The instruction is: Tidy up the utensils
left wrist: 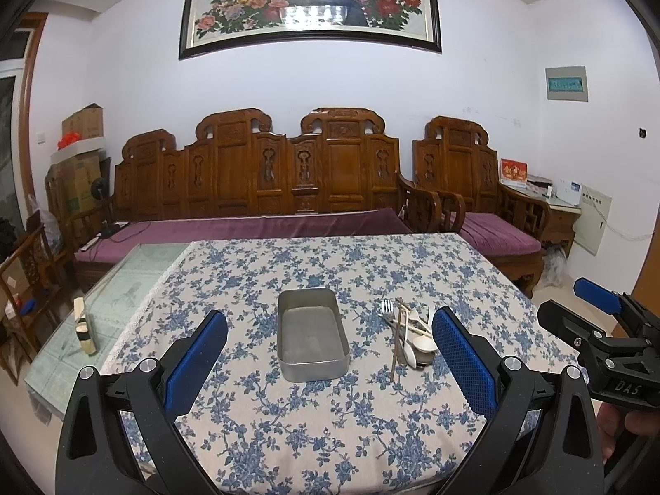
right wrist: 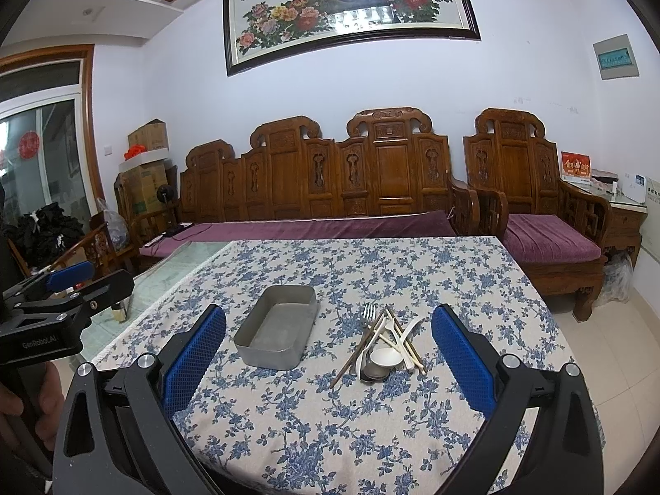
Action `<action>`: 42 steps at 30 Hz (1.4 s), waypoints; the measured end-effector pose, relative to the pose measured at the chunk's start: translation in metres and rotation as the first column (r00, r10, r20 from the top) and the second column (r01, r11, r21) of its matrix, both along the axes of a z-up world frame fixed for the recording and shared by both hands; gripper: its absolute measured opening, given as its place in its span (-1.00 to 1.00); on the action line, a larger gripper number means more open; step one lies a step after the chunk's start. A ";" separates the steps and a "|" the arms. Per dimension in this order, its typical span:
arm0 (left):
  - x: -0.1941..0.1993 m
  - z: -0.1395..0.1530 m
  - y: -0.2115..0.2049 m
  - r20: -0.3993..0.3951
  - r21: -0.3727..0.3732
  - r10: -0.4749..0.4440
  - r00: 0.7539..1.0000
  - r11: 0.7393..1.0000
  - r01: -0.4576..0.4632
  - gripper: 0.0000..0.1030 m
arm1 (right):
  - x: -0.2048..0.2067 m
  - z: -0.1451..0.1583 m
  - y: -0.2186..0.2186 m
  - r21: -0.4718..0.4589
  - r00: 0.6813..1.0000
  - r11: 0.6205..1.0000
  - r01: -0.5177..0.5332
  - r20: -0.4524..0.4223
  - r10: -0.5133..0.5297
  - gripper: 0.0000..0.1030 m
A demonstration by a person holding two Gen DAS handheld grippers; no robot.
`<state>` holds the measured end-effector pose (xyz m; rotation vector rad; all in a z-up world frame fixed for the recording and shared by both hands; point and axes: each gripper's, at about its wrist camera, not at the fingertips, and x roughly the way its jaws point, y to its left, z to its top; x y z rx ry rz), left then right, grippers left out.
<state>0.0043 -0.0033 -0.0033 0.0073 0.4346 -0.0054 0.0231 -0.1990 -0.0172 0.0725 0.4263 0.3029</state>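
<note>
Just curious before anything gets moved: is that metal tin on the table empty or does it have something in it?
Empty. The metal tin shows only its bare grey floor in both views; the utensils lie in a pile beside it on the tablecloth.

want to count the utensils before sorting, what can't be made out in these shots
- Utensil pile, both views: pieces overlap, so no exact count; the white spoon hides most of a metal spoon bowl beneath.
- Left wrist view: the left gripper pad covers the pile's right edge.
- Metal tin, both views: near inside wall hidden by its own rim.
- Fork: tines too small to count.
</note>
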 end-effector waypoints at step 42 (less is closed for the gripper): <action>0.135 -0.107 -0.024 -0.322 0.040 -0.144 0.936 0.985 0.165 0.87 | 0.175 -0.114 -0.040 -0.079 0.977 0.997 -0.002 -0.212 -0.015 0.51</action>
